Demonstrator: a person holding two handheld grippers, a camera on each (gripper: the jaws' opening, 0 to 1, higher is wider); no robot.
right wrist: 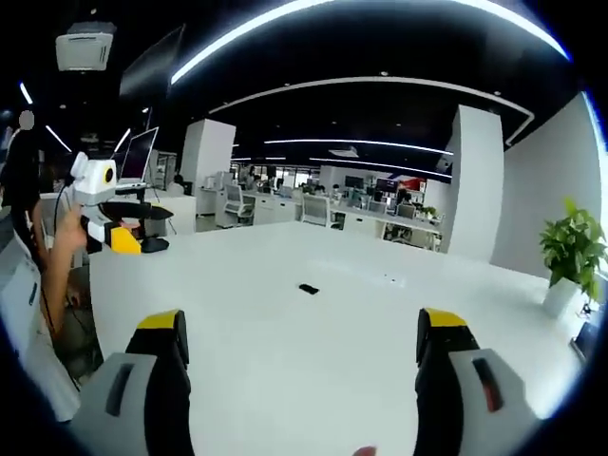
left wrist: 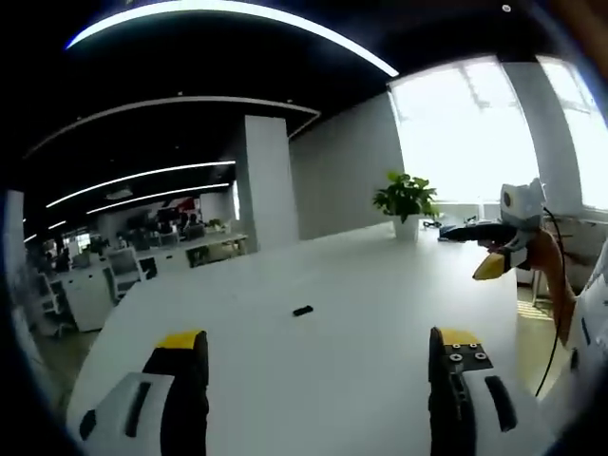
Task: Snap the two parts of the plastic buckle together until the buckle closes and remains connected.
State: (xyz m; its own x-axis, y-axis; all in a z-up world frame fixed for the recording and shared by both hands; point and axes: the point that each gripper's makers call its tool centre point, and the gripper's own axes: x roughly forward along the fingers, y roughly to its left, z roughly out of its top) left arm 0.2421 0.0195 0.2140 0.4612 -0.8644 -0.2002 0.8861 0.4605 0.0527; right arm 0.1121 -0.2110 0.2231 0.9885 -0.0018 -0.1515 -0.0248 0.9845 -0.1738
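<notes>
White worktop (left wrist: 313, 275): one small black buckle (left wrist: 303, 311), parts indistinguishable; two grippers, left gripper (left wrist: 318, 356) and right gripper (right wrist: 301, 337), jaws spread, empty.

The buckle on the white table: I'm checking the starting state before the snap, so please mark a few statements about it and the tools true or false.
1. The left tool is wide open and holds nothing. True.
2. The right tool is shut on the buckle. False: it is open and empty.
3. A small dark buckle lies on the white table, ahead of both tools. True.
4. The potted plant stands right beside the buckle. False: it stands far off, at the table's far edge.
</notes>
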